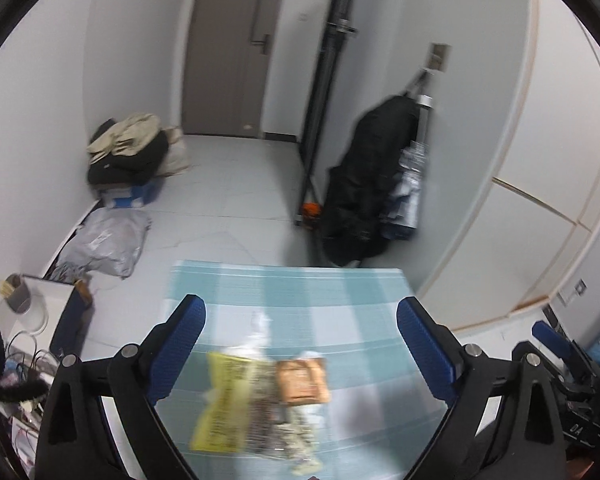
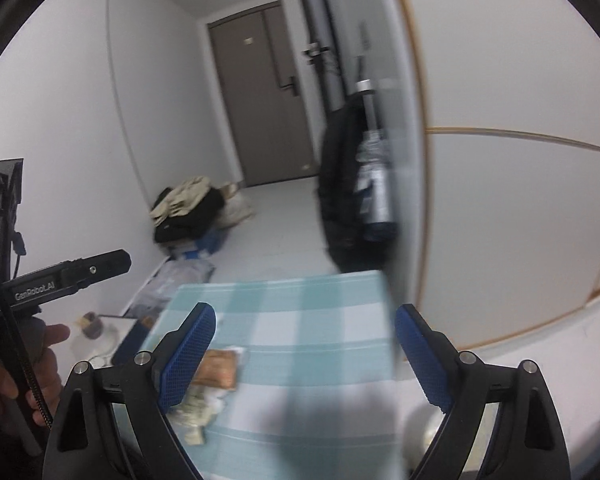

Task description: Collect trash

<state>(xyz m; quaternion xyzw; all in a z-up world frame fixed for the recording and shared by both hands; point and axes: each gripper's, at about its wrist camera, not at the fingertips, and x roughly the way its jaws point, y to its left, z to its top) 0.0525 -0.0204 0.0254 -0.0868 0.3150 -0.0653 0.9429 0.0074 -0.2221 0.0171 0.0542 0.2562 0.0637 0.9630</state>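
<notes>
Left gripper (image 1: 300,344) and right gripper (image 2: 305,350), fingers spread wide and empty, above the checked counter (image 1: 340,292). The trash, a yellow wrapper (image 1: 224,400) touching a brown packet (image 1: 302,380), lies near the counter's near edge, below the left gripper. A sound grasp would likely straddle one wrapper and close low. Beyond the counter's far edge the floor (image 1: 228,184) is open up to the door (image 1: 236,44).

Soft even indoor light, heavy motion blur throughout, fisheye bending at dark rims, faint shadow on tablecloth (image 2: 308,400)
</notes>
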